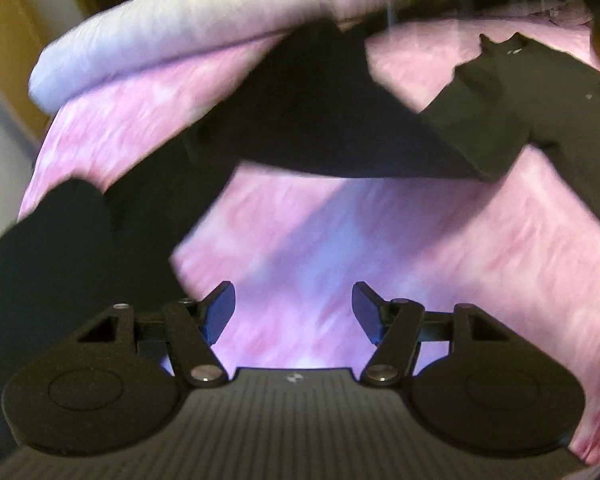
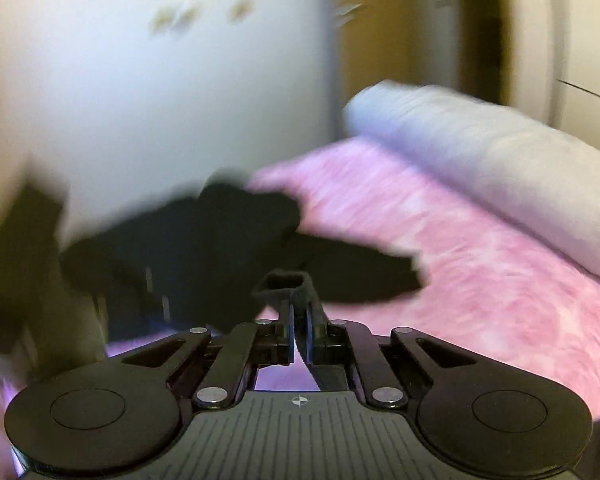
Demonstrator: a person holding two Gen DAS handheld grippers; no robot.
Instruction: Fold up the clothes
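A black garment [image 1: 320, 120] hangs stretched and lifted above a pink bedspread [image 1: 340, 248], blurred by motion. My left gripper [image 1: 293, 308] is open and empty over the bedspread, with the garment ahead of it and to its left. In the right wrist view my right gripper [image 2: 299, 304] is shut on a black loop or edge of the garment [image 2: 204, 240], which trails ahead and to the left above the pink bedspread [image 2: 480, 280].
A rolled pale lilac blanket [image 1: 160, 40] lies along the far edge of the bed and also shows in the right wrist view [image 2: 480, 160]. A white wall [image 2: 160, 100] and wooden furniture [image 2: 400, 40] stand behind the bed.
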